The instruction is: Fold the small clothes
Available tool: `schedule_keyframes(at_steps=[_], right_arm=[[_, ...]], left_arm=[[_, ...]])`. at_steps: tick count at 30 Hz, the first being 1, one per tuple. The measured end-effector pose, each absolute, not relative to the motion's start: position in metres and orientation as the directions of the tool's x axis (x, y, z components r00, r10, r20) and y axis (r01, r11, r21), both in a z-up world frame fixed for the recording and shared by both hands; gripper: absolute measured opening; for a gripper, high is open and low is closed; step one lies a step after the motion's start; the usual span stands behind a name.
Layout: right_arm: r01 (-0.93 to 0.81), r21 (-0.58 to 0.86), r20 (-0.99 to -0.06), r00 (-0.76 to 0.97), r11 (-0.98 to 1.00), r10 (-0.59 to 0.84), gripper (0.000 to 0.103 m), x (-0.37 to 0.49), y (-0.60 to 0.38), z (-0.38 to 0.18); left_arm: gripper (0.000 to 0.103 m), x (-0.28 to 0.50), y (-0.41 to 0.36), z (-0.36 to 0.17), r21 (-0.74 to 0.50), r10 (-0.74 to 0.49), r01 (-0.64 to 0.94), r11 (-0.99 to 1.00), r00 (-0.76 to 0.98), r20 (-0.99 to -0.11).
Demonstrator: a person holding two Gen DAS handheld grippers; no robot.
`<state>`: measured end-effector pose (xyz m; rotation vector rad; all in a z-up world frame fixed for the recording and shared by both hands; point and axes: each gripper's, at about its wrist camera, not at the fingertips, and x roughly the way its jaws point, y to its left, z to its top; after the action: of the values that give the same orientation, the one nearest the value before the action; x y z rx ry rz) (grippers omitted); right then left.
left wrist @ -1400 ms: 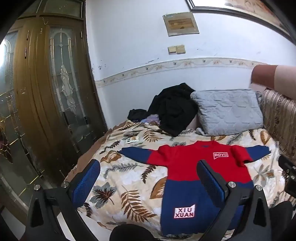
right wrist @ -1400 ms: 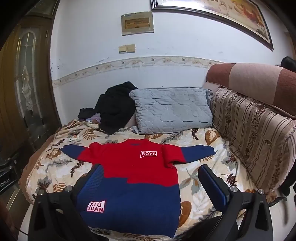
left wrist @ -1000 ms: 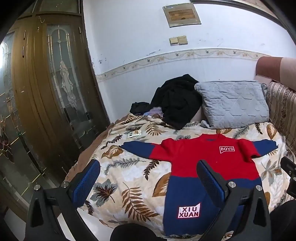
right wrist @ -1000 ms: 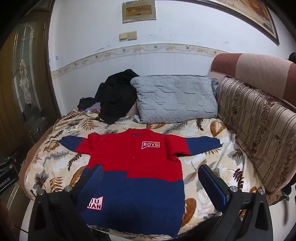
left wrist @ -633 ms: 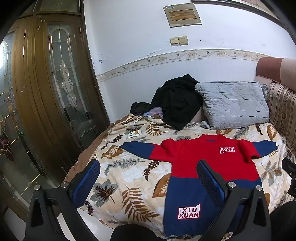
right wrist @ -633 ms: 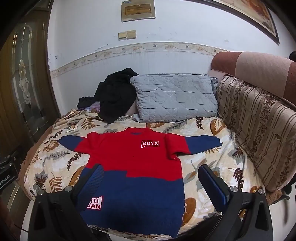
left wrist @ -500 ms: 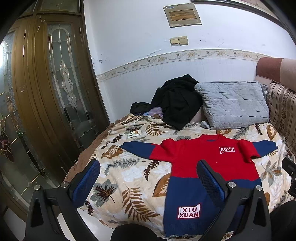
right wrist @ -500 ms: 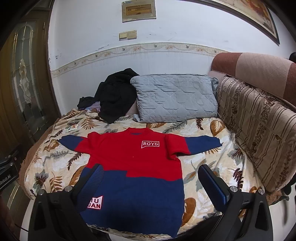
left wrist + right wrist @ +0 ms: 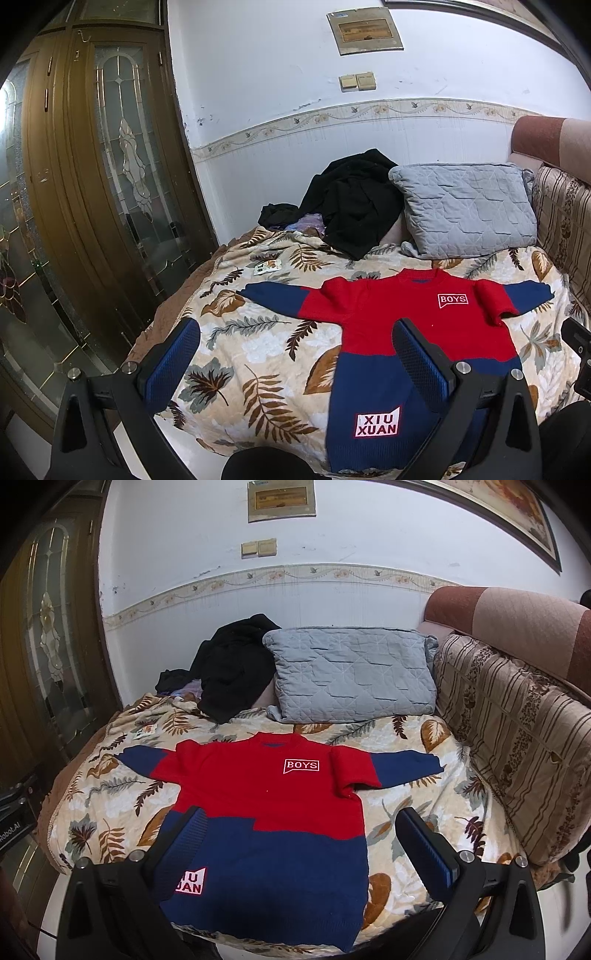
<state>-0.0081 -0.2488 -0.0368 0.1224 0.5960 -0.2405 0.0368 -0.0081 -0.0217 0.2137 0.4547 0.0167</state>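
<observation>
Right wrist: sweater [image 9: 266, 805] flat beyond spread tongs [image 9: 306, 845].

Sweater [image 9: 266, 805] flat, unfolded on blanket [image 9: 402, 823]; right claw [image 9: 301, 843] empty.

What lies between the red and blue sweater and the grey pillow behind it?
Only the leaf-print blanket: a bare strip separates the sweater collar from the grey pillow, clearest in the right wrist view.

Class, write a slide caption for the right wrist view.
Open right claw above a red-and-blue sweater spread flat on the leaf-print blanket.
</observation>
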Motion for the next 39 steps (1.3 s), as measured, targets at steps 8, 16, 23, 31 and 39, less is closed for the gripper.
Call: schedule_keyframes(at_steps=[8,16,23,31,39], right_arm=[[0.258,0.042,-0.571,0.799,0.965,-0.189,0.103,-0.005,-0.248,-0.038],[0.258,0.04,-0.58,0.792,0.965,-0.187,0.103,0.003,-0.249,-0.04],[0.26,0.037,-0.585,0.788,0.965,-0.19,0.103,0.008,-0.249,-0.042],[0.26,0.036,-0.595,0.781,0.965,-0.189,0.103,0.013,-0.249,-0.047],[0.262,0.032,-0.604,0.774,0.965,-0.19,0.103,0.021,-0.251,-0.05]], left_arm=[[0.103,0.045,-0.011,-0.021,0.208,0.062,0.035,0.978,0.895,-0.443],[0.103,0.047,-0.012,-0.022,0.209,0.061,0.037,0.977,0.893,-0.446],[0.103,0.052,-0.011,-0.025,0.207,0.06,0.039,0.978,0.891,-0.45],[0.103,0.061,-0.01,-0.032,0.208,0.063,0.038,0.977,0.886,-0.46],[0.103,0.068,-0.012,-0.038,0.211,0.067,0.038,0.977,0.883,-0.465]])
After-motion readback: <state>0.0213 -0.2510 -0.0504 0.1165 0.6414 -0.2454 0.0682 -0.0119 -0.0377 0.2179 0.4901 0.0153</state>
